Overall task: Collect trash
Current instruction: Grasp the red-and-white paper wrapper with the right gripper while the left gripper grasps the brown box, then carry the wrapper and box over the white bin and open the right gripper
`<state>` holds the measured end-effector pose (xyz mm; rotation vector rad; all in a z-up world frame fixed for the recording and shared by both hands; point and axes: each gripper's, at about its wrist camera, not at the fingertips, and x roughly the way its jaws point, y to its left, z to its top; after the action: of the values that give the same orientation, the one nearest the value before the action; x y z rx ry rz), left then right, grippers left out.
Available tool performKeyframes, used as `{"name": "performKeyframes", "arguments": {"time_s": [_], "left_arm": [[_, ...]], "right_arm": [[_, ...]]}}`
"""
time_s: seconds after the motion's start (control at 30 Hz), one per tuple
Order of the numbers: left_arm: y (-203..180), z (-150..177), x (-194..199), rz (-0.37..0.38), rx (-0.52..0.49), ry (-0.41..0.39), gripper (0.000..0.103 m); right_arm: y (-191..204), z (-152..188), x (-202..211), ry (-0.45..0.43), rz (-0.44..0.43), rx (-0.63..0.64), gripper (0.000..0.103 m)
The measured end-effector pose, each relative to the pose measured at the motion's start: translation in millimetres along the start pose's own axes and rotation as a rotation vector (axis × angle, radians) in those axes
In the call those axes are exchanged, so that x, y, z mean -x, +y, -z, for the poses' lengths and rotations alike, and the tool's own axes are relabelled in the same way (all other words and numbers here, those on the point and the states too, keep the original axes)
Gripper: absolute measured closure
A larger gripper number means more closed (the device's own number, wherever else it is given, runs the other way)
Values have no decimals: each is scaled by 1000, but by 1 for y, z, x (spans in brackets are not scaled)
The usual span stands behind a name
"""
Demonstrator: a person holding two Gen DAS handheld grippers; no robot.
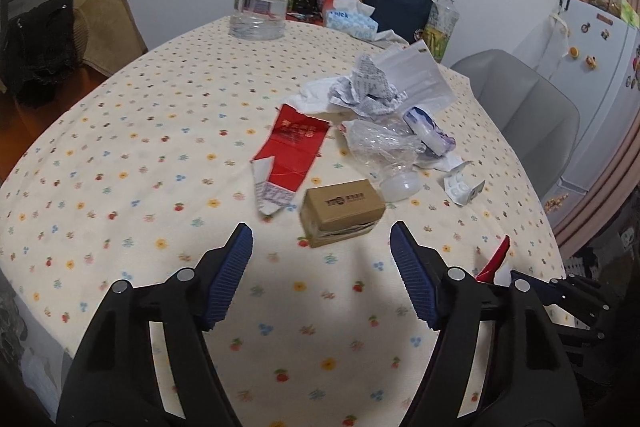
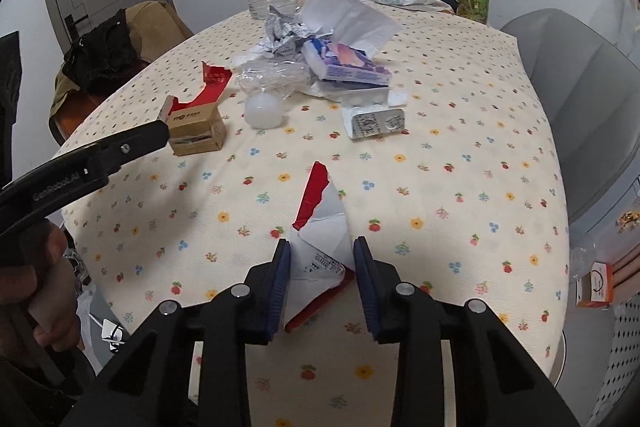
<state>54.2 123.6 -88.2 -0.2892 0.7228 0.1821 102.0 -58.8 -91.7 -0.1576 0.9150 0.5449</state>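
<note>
Ahead, cardboard box [image 1: 342, 211] before heaped wrappers [image 1: 372, 89].

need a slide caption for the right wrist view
Right gripper around a torn red-and-white wrapper, jaws not visibly closed, trash pile beyond.

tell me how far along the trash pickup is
Early: nothing looks binned yet. The right hand-held gripper has a torn red-and-white wrapper between its fingers, not visibly clamped. The left hand-held gripper is open near the small cardboard box. Crumpled paper, clear plastic and blister pack remain.
</note>
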Motion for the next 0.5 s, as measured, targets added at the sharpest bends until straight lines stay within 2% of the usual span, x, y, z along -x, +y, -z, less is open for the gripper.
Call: {"name": "performKeyframes", "arguments": {"time_s": [0.33, 0.43, 0.47, 0.5], "left_arm": [[-25, -13, -43, -54, 8, 116, 31], [-31, -16, -50, -88, 9, 123, 31], [-32, -17, -51, -93, 15, 122, 35], [-31, -18, -51, -98, 26, 121, 49]], "right_arm": [[-43, -3, 21, -54, 49, -76, 71], [-54, -2, 28, -67, 66, -94, 71], [-58, -2, 30, -70, 73, -100, 71], [-62, -1, 32, -73, 79, -108, 71]]}}
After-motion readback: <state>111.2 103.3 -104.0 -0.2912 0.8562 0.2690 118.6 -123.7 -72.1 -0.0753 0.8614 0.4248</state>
